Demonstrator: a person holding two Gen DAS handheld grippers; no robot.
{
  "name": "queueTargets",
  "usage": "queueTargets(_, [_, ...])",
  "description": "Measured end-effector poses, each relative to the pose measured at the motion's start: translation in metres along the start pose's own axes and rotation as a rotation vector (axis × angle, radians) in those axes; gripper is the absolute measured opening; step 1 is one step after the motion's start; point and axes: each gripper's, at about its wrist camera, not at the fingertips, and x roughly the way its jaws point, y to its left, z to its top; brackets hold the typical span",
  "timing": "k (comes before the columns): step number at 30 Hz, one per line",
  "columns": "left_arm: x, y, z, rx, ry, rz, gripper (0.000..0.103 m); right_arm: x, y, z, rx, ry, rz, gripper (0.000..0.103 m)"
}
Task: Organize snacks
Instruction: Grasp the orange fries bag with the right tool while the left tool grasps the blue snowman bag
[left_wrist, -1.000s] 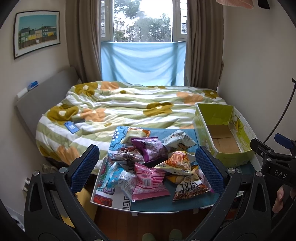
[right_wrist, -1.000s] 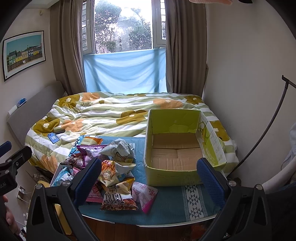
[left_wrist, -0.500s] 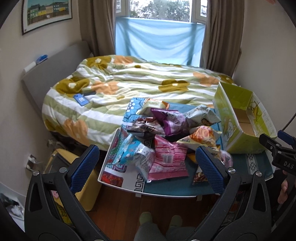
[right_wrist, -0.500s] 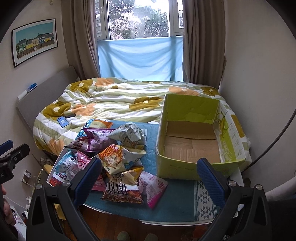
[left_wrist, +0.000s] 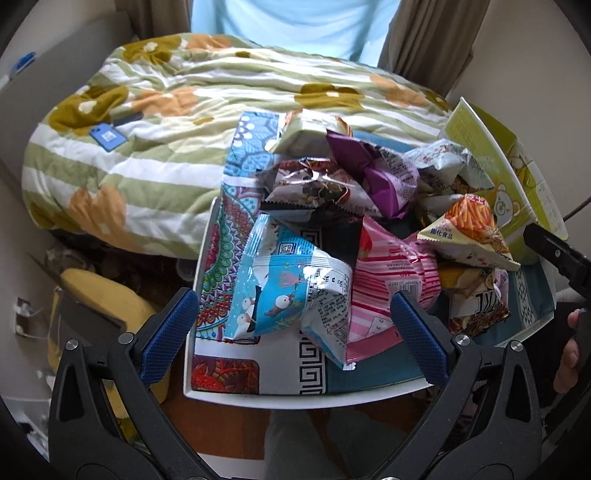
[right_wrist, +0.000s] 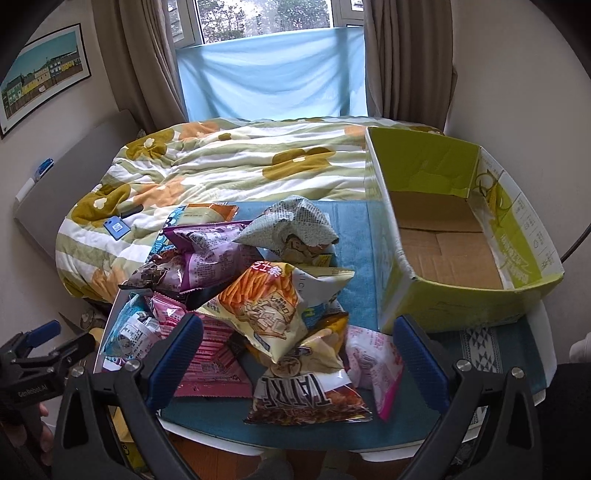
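A pile of several snack bags lies on a small white table (left_wrist: 295, 397). In the left wrist view a blue penguin bag (left_wrist: 284, 291) and a pink striped bag (left_wrist: 391, 280) lie nearest. My left gripper (left_wrist: 293, 334) is open and empty, just above the blue bag. In the right wrist view an orange stick-snack bag (right_wrist: 266, 302) tops the pile above a "TATRE" bag (right_wrist: 306, 395). My right gripper (right_wrist: 295, 358) is open and empty over the pile's front. An empty green cardboard box (right_wrist: 461, 243) stands to the right of the pile.
A bed with a flowered quilt (right_wrist: 240, 162) lies behind the table, with a blue card (right_wrist: 116, 227) on it. A yellow item (left_wrist: 103, 306) sits on the floor left of the table. A wall and dark cable (right_wrist: 576, 240) are to the right.
Both grippers have moved forward and down toward the snack pile. The left one now hangs close over the blue and pink bags. Both stay open.
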Motion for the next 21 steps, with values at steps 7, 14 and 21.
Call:
queueTargets(7, [0.041,0.01,0.007,0.022,0.078,-0.071,0.103,0.033,0.02,0.006,0.063,0.039,-0.041,0.102])
queueTargets(14, [0.068,0.007,0.009,0.046,0.136,-0.126,0.1,0.066,0.023,0.014,0.121,0.086,-0.076,0.102])
queueTargets(21, [0.083,0.013,0.01,0.03,0.179,-0.185,0.084,0.095,0.016,0.022,0.195,0.135,-0.11,0.102])
